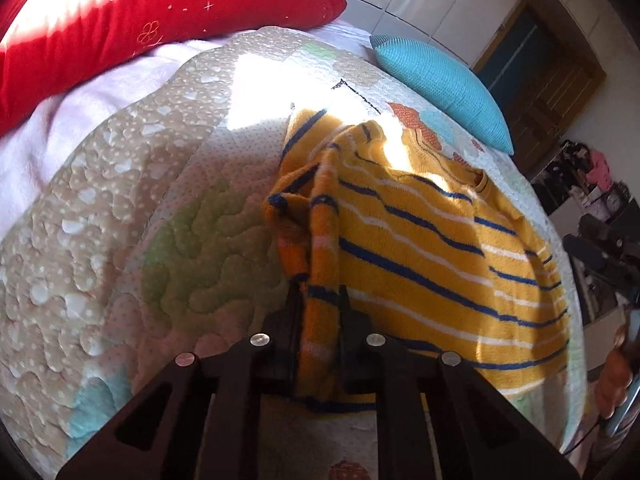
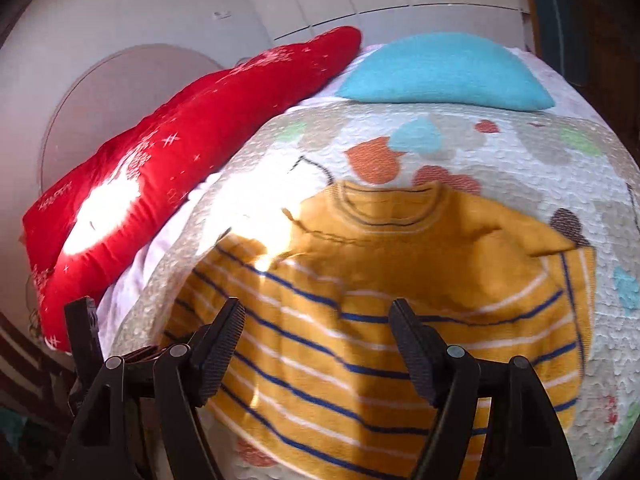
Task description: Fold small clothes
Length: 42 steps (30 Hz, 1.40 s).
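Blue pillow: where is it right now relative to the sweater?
The blue pillow lies at the far end of the quilt, beyond the striped sweater's collar, with the red pillow on its left in the right wrist view.

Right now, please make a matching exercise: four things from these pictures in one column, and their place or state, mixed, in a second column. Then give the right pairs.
Things:
1. left gripper
2. right gripper
3. red pillow
4. blue pillow

States:
A. at the far edge of the quilt, beyond the sweater's collar
B. jaws open over the sweater
C. along the bed's side, partly in bright sun
D. jaws shut on a bunched part of the sweater

Pairs: 1-D, 2-B, 3-C, 4-A
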### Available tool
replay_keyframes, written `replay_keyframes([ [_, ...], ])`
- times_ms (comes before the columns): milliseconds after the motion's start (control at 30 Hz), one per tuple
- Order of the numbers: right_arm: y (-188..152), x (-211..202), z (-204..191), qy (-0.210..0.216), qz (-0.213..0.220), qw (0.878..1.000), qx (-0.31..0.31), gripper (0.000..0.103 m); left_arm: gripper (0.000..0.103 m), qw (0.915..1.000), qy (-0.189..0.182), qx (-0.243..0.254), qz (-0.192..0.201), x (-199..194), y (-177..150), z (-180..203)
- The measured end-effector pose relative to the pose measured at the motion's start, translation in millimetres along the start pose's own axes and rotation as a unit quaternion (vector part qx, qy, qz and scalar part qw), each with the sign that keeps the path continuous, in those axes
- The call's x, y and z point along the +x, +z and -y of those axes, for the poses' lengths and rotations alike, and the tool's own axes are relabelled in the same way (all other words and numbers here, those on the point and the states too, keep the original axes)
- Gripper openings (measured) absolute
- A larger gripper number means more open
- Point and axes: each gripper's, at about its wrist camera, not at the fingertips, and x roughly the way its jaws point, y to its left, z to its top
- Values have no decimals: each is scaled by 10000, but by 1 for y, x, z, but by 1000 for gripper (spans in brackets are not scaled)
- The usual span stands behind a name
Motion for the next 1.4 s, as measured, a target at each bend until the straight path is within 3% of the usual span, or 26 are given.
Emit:
replay_keyframes([
  [267, 11, 99, -84, 333, -999, 9938, -348, 79, 14, 9984, -257, -319, 387, -5, -18, -11],
  [367, 17, 140, -110, 269, -1365, 9896, -354, 79, 17, 9978, -319, -334, 482, -5, -21, -13],
  [433, 19, 164, -127, -119, -1517, 9866, -585, 80, 18, 9967, -460, -416, 527, -8, -24, -18],
  [500, 17, 185, -147, -537, -1676, 9798, -947, 86, 21, 9952, -558, -567, 572, -15, -27, -25],
  [633, -2, 207, -181, -1550, -1792, 9515, -1964, 90, 35, 9944, -432, -701, 656, -44, -40, -34],
  [667, -10, 210, -187, -1754, -1739, 9432, -2223, 88, 39, 9943, -366, -697, 714, -53, -44, -35],
  [733, -16, 205, -190, -1864, -1516, 9418, -2352, 67, 45, 9937, -256, -690, 847, -70, -53, -37],
  [767, -16, 200, -189, -1905, -1411, 9437, -2309, 47, 46, 9935, -221, -676, 892, -77, -57, -37],
  [800, -14, 195, -187, -1890, -1335, 9468, -2235, 35, 47, 9934, -185, -662, 916, -84, -61, -37],
  [900, -5, 171, -170, -1538, -1164, 9619, -1939, 19, 47, 9941, -141, -586, 906, -97, -67, -33],
  [1100, 31, 72, -101, -849, -178, 9924, -874, 16, 49, 9962, -173, -297, 804, -106, -63, -4],
  [1233, 28, -8, -11, -746, 399, 9964, 6, 16, 49, 9976, -237, -77, 645, -100, -60, 24],
  [1400, -28, -69, 108, -1099, 584, 9862, 1092, 16, 49, 9981, -334, 294, 428, -83, -63, 65],
])
